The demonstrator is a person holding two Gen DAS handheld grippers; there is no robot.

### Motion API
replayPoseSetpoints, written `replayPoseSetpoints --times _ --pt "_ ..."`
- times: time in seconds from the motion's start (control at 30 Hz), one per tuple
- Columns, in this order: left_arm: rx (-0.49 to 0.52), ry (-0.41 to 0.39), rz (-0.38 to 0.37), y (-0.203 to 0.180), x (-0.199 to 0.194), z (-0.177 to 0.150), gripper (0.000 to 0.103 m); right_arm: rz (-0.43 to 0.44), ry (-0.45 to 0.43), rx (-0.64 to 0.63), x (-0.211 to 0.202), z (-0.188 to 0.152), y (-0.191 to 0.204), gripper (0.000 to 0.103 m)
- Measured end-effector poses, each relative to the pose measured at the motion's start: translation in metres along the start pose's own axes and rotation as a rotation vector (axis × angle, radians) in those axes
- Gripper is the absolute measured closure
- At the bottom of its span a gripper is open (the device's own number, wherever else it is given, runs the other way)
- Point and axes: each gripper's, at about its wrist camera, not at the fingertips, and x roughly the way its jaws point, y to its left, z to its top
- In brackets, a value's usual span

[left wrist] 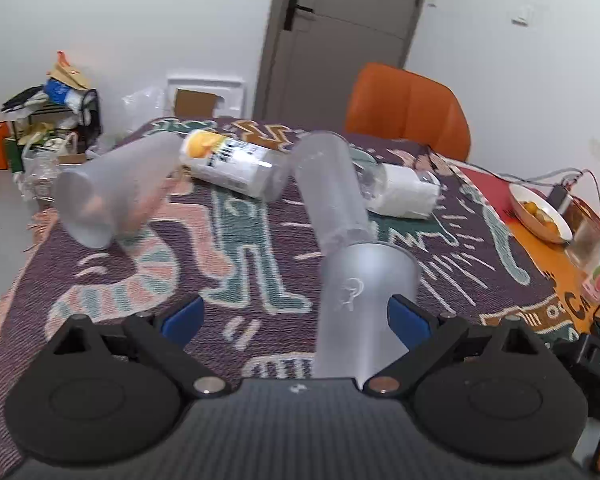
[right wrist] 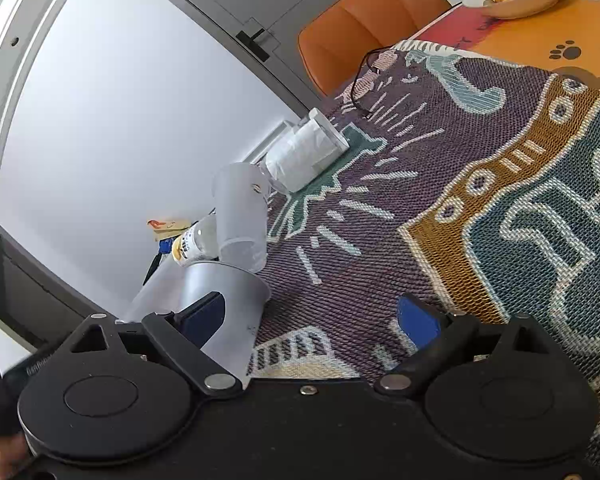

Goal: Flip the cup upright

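Note:
A frosted plastic cup (left wrist: 360,308) stands between the open fingers of my left gripper (left wrist: 296,316), close to the right blue pad (left wrist: 408,316). The left pad is well clear of it. In the right wrist view the same cup (right wrist: 236,304) sits at the left pad (right wrist: 204,316) of my open right gripper (right wrist: 312,320). A second frosted cup (left wrist: 332,192) lies on its side just behind it, also seen in the right wrist view (right wrist: 242,220). A third frosted cup (left wrist: 116,192) lies tipped at the left.
A patterned woven cloth (left wrist: 228,280) covers the table. A labelled bottle (left wrist: 232,164) and a clear container with white paper (left wrist: 404,192) lie at the back. A bowl of oranges (left wrist: 540,212), a carton and cables sit at the right. An orange chair (left wrist: 408,108) stands behind.

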Motion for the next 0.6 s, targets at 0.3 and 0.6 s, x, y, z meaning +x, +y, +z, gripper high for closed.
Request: replayPoseSetpoints --times 0.3,0.6 --pt "0.018 0.098 -0.073 -0.018 0.041 0.012 0.008 0.038 0.002 -0.002 -0.001 0.004 -0.013 0.008" --pt "0.068 0.138 -0.063 -0.032 0.069 0.020 0.008 0.044 0.002 -0.015 -0.001 0.006 -0.019 0.008"
